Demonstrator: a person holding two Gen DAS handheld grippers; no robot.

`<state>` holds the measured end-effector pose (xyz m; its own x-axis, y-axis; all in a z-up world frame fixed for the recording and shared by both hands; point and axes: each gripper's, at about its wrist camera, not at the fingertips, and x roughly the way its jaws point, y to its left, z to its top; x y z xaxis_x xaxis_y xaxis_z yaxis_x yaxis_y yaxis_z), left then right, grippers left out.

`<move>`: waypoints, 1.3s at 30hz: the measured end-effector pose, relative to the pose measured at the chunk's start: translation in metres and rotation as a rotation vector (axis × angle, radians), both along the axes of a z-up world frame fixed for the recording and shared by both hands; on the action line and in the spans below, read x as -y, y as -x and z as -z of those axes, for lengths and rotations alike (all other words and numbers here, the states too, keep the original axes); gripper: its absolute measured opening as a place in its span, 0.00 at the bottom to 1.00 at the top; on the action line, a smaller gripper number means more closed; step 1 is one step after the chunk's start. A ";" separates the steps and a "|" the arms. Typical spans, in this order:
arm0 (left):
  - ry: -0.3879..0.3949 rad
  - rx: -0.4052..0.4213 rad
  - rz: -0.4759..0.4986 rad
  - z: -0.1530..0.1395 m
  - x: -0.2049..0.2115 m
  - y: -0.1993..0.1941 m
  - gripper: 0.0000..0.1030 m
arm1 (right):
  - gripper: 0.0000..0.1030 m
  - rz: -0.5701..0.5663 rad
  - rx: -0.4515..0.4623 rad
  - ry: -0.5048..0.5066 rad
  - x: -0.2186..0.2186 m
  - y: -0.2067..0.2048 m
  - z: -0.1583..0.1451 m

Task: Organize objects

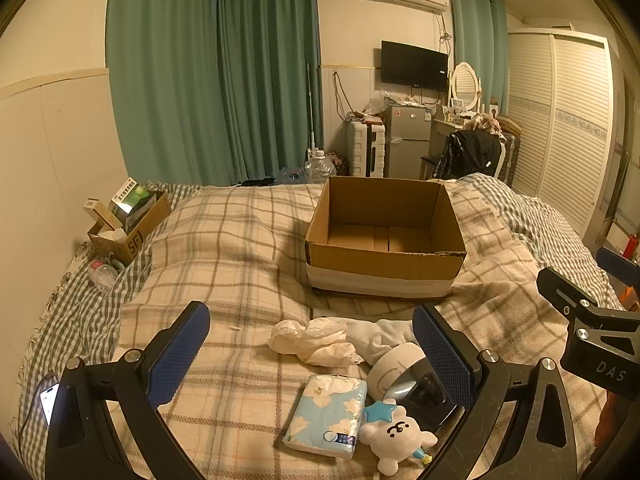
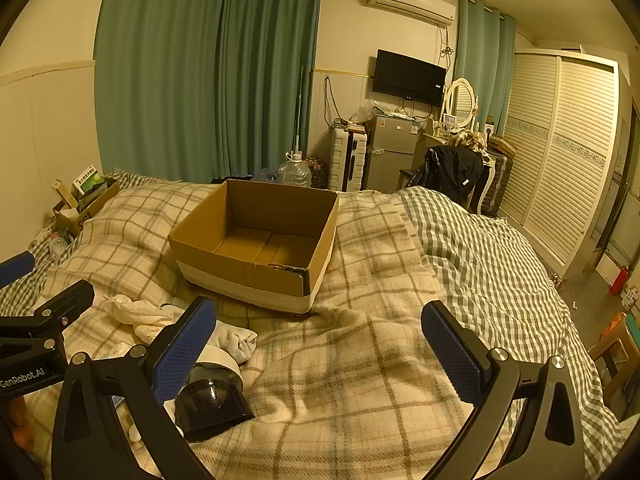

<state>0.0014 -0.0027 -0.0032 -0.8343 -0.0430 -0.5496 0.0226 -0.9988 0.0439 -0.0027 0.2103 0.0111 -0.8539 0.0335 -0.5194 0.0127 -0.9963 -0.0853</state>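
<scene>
The left gripper point(image 1: 310, 350) is held low and level, its jaws spread wide, blue pads point(image 1: 180, 354) facing each other with nothing between them touching either. The right gripper point(image 2: 318, 348) sits just right of it, equally wide open and holding nothing, pointing toward the far side.

Right claw point(image 1: 600, 320) body: "DAS", white letters, seen from the left wrist view.
Left claw point(image 2: 36, 344) body: "GenRobot.AI", white letters, seen from the right wrist view.
Small cardboard box point(image 1: 136, 236) at bed edge: "SF", black print.
Other labels: too small to read.
</scene>
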 end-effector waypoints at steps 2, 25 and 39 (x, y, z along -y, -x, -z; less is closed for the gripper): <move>0.001 0.001 0.000 0.000 0.000 0.000 1.00 | 1.00 -0.001 0.000 0.000 0.001 0.000 0.001; 0.005 0.005 -0.002 0.000 0.001 0.000 1.00 | 0.99 0.000 -0.005 -0.004 0.002 -0.002 0.003; 0.011 0.009 0.010 -0.001 -0.001 0.003 1.00 | 0.99 0.000 -0.006 -0.007 0.003 -0.001 0.003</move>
<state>-0.0016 -0.0015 -0.0021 -0.8298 -0.0413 -0.5565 0.0126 -0.9984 0.0552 -0.0018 0.2073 0.0084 -0.8568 0.0374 -0.5143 0.0121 -0.9956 -0.0925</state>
